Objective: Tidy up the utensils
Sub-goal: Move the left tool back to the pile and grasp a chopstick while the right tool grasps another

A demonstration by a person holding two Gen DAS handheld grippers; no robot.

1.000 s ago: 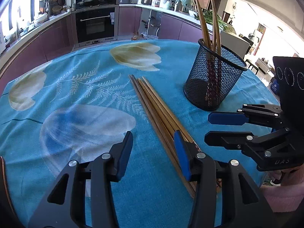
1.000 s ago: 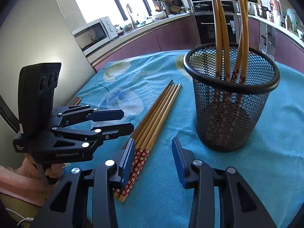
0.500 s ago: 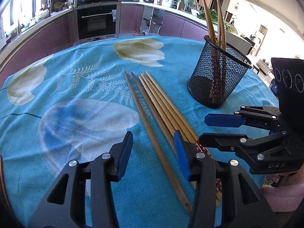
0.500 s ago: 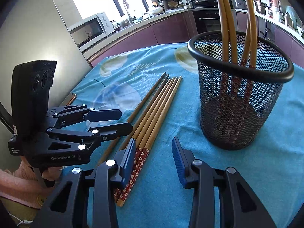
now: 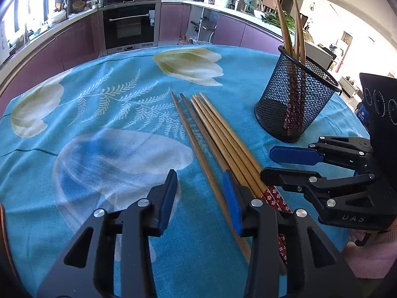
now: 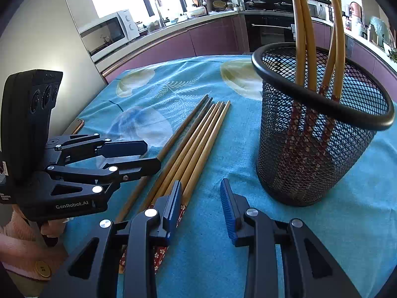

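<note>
Several wooden chopsticks (image 5: 223, 139) (image 6: 198, 139) with red patterned ends lie in a bundle on the blue cloth. One chopstick (image 5: 198, 154) (image 6: 173, 136) is splayed off to the bundle's left. My left gripper (image 5: 199, 186) (image 6: 146, 156) straddles that stick, its jaws closing and the pads clear of it. My right gripper (image 6: 201, 191) (image 5: 269, 162) hovers at the bundle's right edge. Its jaws are closing too, with the outermost stick's red end just inside the left finger. A black mesh holder (image 5: 295, 104) (image 6: 317, 149) stands upright to the right with several chopsticks (image 6: 302, 37) in it.
The round table wears a blue flowered cloth (image 5: 99, 149). A copper-edged flat thing (image 6: 75, 125) lies at its left rim. Pink-sleeved hands (image 6: 19, 248) hold both grippers. Kitchen counters and an oven (image 5: 129, 24) stand beyond the table.
One chopstick has come away from the bundle to its left and now lies between the left jaws. Both grippers' jaws have narrowed a little.
</note>
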